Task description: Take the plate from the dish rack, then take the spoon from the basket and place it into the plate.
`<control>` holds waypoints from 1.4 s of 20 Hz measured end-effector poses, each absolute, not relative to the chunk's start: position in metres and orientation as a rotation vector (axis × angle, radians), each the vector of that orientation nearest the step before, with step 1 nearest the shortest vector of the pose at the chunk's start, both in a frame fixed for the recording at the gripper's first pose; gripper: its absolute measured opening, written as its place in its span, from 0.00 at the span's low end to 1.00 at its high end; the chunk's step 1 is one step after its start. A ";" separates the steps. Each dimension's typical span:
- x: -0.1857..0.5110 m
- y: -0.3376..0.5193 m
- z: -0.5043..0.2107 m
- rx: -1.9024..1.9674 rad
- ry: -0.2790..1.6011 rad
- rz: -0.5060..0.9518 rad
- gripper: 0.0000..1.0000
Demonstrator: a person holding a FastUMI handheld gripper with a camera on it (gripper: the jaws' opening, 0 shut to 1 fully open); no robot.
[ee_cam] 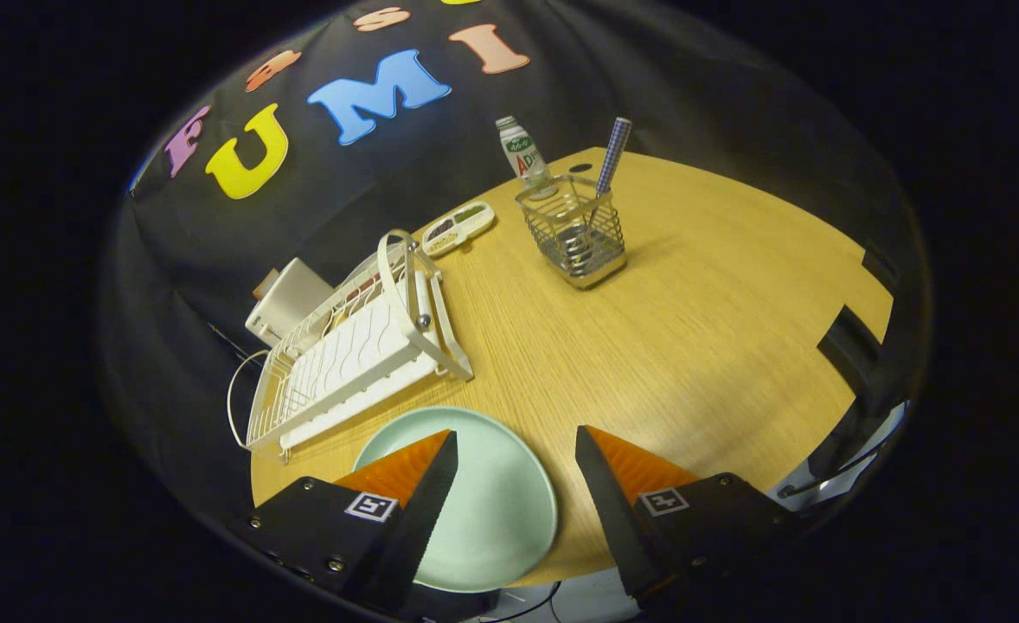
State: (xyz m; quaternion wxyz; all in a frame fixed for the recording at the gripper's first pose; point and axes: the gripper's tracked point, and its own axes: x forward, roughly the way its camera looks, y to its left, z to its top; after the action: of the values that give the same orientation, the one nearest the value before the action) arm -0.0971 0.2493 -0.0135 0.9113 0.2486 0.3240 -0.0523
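Your gripper (516, 450) hangs wide open and empty over the pale green plate (483, 510) lying flat on the table (717, 329) beside the dish rack (345, 355), the spoon (606, 169) upright in the wire basket (574, 229) well beyond.

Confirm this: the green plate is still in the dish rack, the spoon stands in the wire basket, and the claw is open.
Not quite. In the gripper view the green plate lies on the table, beside the dish rack, under the open claw. The spoon does stand in the wire basket.
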 end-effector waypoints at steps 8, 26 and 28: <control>-0.028 0.167 0.039 0.494 0.501 -0.308 0.86; 0.064 0.078 0.036 0.575 0.415 -0.484 0.70; 0.066 0.074 0.034 0.562 0.418 -0.502 0.68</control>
State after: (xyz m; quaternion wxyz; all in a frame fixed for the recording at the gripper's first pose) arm 0.0660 0.0735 0.0338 0.9087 0.2724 0.2024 -0.2432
